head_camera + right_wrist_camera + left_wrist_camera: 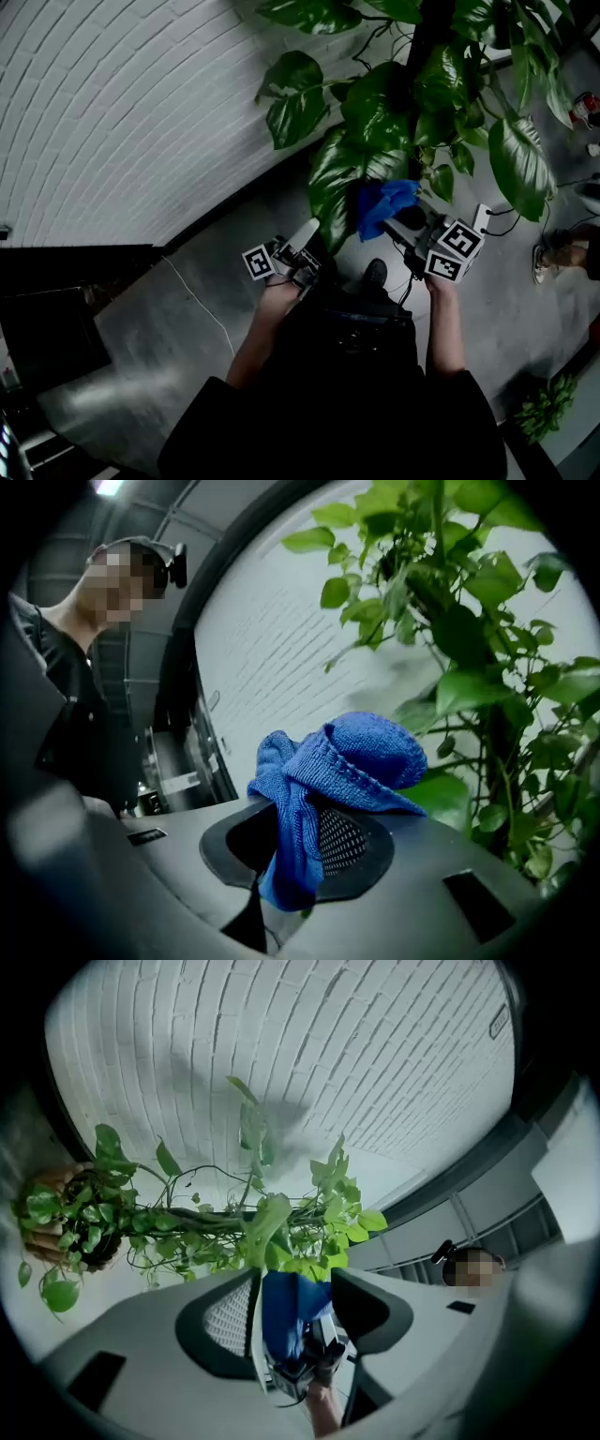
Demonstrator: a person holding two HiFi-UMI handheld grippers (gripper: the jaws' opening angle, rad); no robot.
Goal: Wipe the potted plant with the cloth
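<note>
The potted plant (394, 103) climbs a dark pole, with big glossy leaves spreading over the floor. My right gripper (398, 218) is shut on a blue cloth (384, 204), held against a large lower leaf (330, 192). The right gripper view shows the cloth (356, 757) bunched over the right gripper (300, 829). My left gripper (312, 232) sits just left of that leaf. In its own view the left gripper (292, 1279) stands open, with a pale leaf (267, 1227) at the tips and its thin edge running down beside the left pad. The blue cloth (286, 1312) shows through the gap.
A white brick wall (122, 112) curves behind the plant. The grey floor (216, 291) carries a thin pale cable (202, 305). A dark cabinet (56, 319) stands at the left. Another person's shoes (562, 253) and a small plant (544, 408) are at the right.
</note>
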